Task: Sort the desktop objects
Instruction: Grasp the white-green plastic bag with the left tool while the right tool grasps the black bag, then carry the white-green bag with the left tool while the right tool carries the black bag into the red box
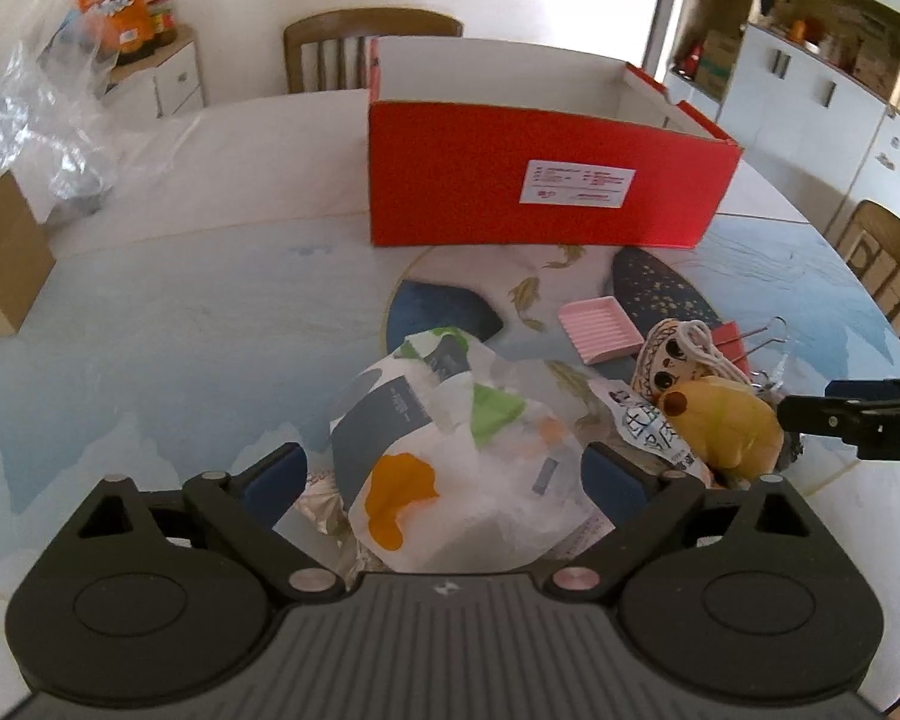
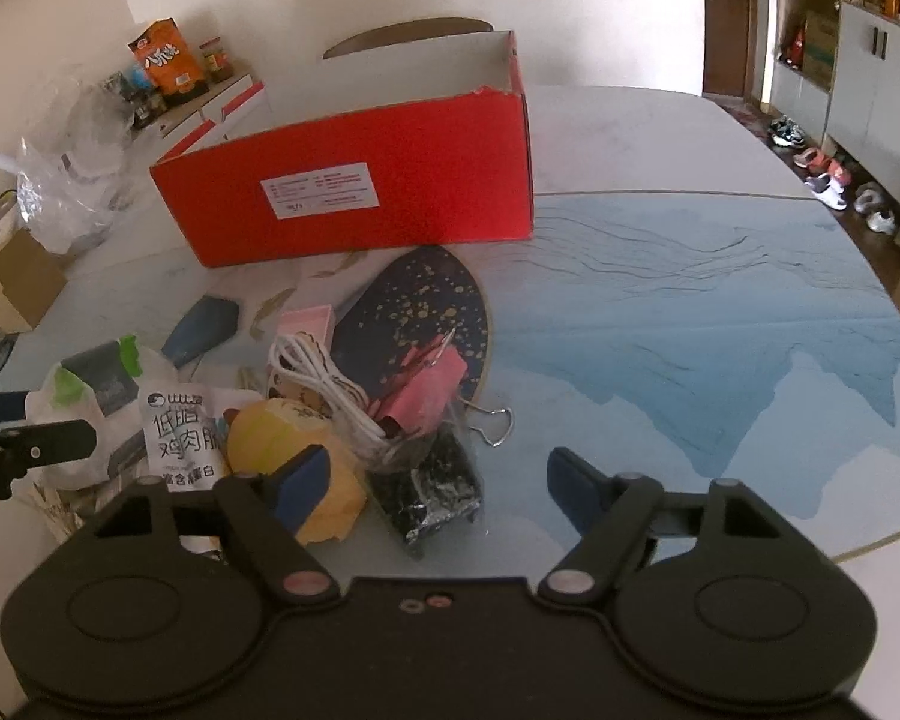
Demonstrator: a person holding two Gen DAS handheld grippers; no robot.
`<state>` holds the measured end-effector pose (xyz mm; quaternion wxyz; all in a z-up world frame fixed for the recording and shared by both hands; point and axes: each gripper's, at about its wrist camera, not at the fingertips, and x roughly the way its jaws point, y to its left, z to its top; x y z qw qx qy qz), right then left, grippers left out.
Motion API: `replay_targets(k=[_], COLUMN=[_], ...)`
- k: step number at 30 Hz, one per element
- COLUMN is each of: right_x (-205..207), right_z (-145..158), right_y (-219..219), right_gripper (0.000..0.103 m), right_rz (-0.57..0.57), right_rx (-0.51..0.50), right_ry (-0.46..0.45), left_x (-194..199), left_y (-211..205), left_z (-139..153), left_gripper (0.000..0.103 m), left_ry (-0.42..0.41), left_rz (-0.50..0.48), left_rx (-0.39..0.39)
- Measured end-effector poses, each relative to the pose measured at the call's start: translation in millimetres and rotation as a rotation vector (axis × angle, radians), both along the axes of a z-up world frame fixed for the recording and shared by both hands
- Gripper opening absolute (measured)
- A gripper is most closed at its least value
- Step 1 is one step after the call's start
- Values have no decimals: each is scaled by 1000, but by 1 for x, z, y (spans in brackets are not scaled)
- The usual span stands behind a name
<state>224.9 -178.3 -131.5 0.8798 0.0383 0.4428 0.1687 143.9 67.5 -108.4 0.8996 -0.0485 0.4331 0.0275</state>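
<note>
Clutter pile (image 1: pixel 630 396), left tongs (image 1: pixel 444 480) astride crumpled bag (image 1: pixel 450 456); right tongs (image 2: pixel 438 480) tilted down, spread

Round worktop (image 2: pixel 690 276), blue mountain print. Directly on it: open red box (image 1: pixel 540 186) at the back; clear plastic bag (image 1: pixel 48 120) and brown carton (image 1: pixel 0 258) far left; near edge, a clutter heap: white crumpled bag (image 1: pixel 450 450), pink tray (image 1: pixel 600 330), yellow plush (image 1: pixel 726 420), pink binder clips (image 2: pixel 432 384).
</note>
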Motion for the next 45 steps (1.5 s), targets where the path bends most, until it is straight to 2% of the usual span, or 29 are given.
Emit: replay_targets(k=[4,5,10,15,19,21,26,31,45], right_x=[1,1,3,4,5,5,5,5,2], right_z=[0,0,-1,0,3,3,5,6,26], right_y=[-3,-4,-9,-10,-9,-9,-12,-17,-19], right_gripper=[78,76,66,55,46,36,27,24,22], right_rz=[21,23,12,15,23,21,3,-13,-23], right_rx=[15,24,75,95,83,69,41,24,49], right_ry=[8,13,42,52,48,50,47,47,13], left_x=[-1,-1,0,0,-1,-2,-4,-6,-16], left_y=[1,1,5,11,11,12,10,8,12], left_z=[-2,-2,-4,-1,0,1,3,6,23], left_gripper=[87,86,64,50,46,43,38,34,33], left_ry=[3,2,3,5,1,-2,-7,-17,-68], left_rz=[16,19,46,67,68,64,52,41,24], left_rx=[-19,-17,-33,-44,-44,-45,-47,-52,-63])
